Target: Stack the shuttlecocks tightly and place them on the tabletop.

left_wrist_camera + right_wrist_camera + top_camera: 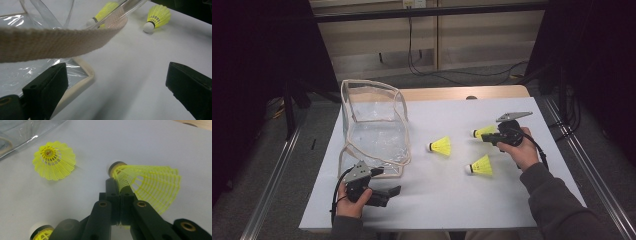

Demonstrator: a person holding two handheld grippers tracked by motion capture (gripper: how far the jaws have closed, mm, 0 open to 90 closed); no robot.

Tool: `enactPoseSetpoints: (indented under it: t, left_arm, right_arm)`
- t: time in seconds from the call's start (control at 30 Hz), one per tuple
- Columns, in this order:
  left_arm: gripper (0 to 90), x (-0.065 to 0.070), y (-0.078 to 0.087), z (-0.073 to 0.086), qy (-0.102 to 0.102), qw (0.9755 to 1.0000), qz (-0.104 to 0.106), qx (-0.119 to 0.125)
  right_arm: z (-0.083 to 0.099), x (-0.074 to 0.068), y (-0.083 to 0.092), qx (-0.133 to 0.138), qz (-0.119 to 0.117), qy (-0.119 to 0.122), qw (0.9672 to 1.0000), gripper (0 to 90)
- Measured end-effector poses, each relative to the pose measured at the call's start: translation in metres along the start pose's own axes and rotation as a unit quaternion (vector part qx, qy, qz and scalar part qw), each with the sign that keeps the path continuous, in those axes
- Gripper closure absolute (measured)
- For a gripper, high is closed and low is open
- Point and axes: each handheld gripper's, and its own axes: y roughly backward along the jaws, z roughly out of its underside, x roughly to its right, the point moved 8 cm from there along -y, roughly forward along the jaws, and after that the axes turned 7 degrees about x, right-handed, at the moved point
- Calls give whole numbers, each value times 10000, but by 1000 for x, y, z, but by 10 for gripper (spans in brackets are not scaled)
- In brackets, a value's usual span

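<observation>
Three yellow shuttlecocks lie on the white sheet [437, 200]. My right gripper [488, 137] [119, 188] is shut on the mesh skirt of the far right shuttlecock [482, 131] [150, 185], just behind its cork. A second shuttlecock [441, 146] [53, 160] lies in the middle, a third [480, 165] [41, 233] nearer the person. At the left stands a clear plastic bag [374, 125] [15, 72] with beige trim. My left gripper [388, 195] [116, 75] is open beside the bag's near corner, nothing between its pads. The bag's beige strap [50, 43] crosses above them.
The sheet covers a wooden table [452, 92] whose far edge shows behind the bag. Metal rails [277, 175] run along both sides. Cables [432, 70] lie on the floor beyond.
</observation>
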Motion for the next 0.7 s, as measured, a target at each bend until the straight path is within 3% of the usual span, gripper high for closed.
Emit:
enactPoseSetpoints:
  t: [0.7]
  left_arm:
    - [43,0,1,-1,10,10000,-18,20]
  right_arm:
    - [-10,-9,4,119,-154,53,9998,889]
